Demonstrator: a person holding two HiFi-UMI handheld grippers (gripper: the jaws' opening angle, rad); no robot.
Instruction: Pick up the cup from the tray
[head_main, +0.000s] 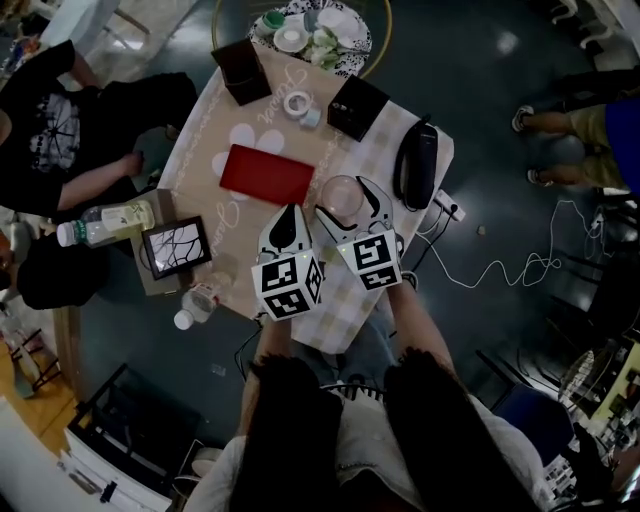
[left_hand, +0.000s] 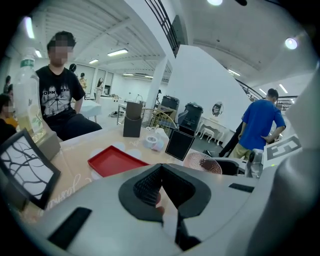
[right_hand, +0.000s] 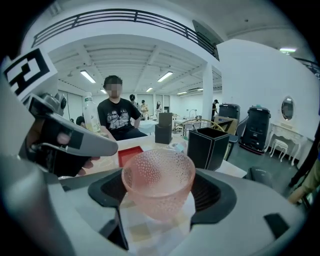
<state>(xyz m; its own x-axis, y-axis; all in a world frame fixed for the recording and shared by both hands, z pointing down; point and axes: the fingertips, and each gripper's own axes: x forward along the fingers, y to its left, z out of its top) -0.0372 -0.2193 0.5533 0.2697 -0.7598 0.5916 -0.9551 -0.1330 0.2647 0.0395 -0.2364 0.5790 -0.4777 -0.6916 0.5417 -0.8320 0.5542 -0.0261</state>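
A pale pink dimpled glass cup (right_hand: 158, 182) sits between the jaws of my right gripper (right_hand: 158, 196), which is shut on it, over the checked cloth at the table's near right. In the head view the cup (head_main: 342, 195) and right gripper (head_main: 346, 207) are right of the red tray (head_main: 266, 174), which holds nothing. My left gripper (head_main: 288, 224) hovers just left of the cup, near the tray's front corner. Its jaws (left_hand: 161, 197) meet with nothing between them. The left gripper view shows the tray (left_hand: 116, 161) ahead to the left and the cup (left_hand: 202, 163) to the right.
Two black boxes (head_main: 240, 70) (head_main: 357, 106) and a tape roll (head_main: 297, 102) stand at the far side. A black speaker (head_main: 416, 165) lies at the right edge. A framed picture (head_main: 176, 246) and bottles (head_main: 105, 222) are at the left, near a seated person (head_main: 60, 130).
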